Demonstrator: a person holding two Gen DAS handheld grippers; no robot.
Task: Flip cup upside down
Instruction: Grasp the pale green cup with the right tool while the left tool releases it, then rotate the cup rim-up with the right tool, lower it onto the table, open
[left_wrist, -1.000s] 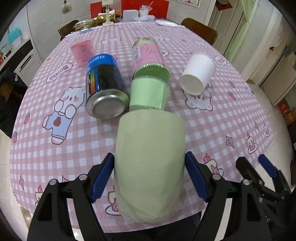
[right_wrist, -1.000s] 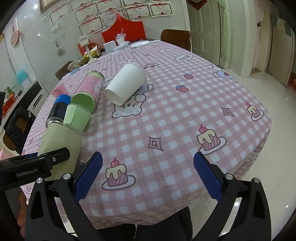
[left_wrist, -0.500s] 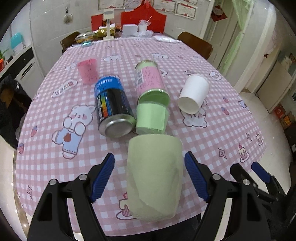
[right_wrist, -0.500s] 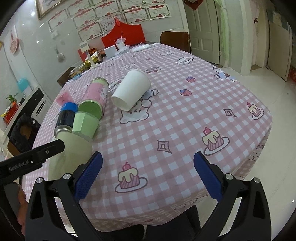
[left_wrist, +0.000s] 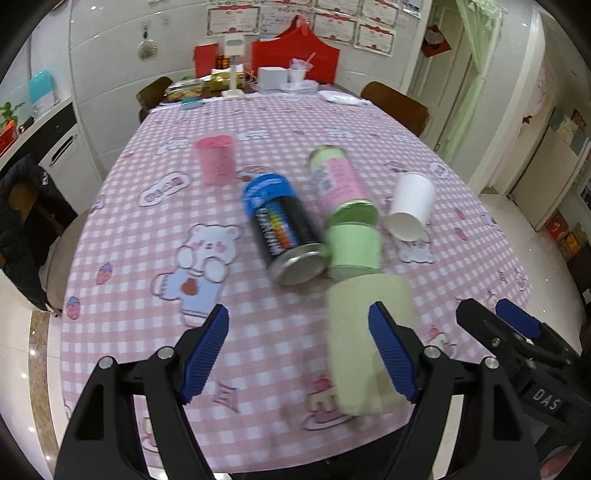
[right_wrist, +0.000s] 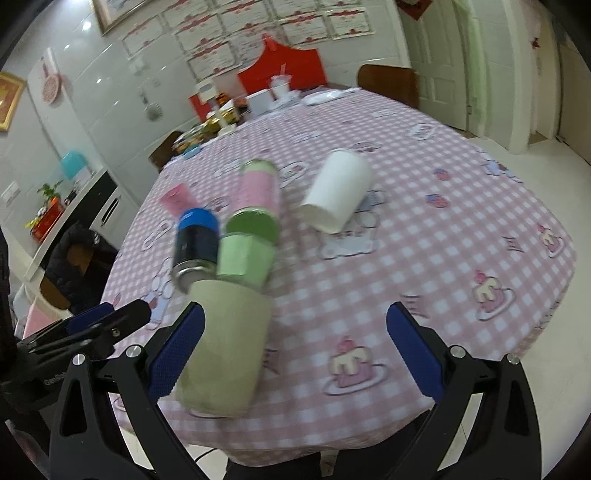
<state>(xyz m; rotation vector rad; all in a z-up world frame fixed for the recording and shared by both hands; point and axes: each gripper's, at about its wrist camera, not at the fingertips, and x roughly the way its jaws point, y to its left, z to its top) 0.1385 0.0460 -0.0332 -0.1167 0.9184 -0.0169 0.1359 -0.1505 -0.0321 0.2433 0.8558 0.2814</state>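
A pale beige cup (left_wrist: 364, 343) stands upside down near the table's front edge, also in the right wrist view (right_wrist: 227, 347). My left gripper (left_wrist: 299, 354) is open and empty; the cup sits behind its right finger, outside the gap. My right gripper (right_wrist: 295, 354) is open and empty, with the cup just behind its left finger. A light green cup (left_wrist: 354, 247) stands inverted behind the beige one. A white cup (left_wrist: 410, 208) lies on its side to the right. A pink cup (left_wrist: 216, 158) stands farther back left.
A black and blue can (left_wrist: 282, 229) and a pink and green canister (left_wrist: 341, 184) lie on their sides mid-table on the pink checked cloth (left_wrist: 147, 229). Boxes and dishes (left_wrist: 273, 79) crowd the far end. Chairs stand around the table.
My left gripper has let go of the beige cup, pulled back and swung left, so the cup now sits to its right. The right gripper has shifted left toward the cup.
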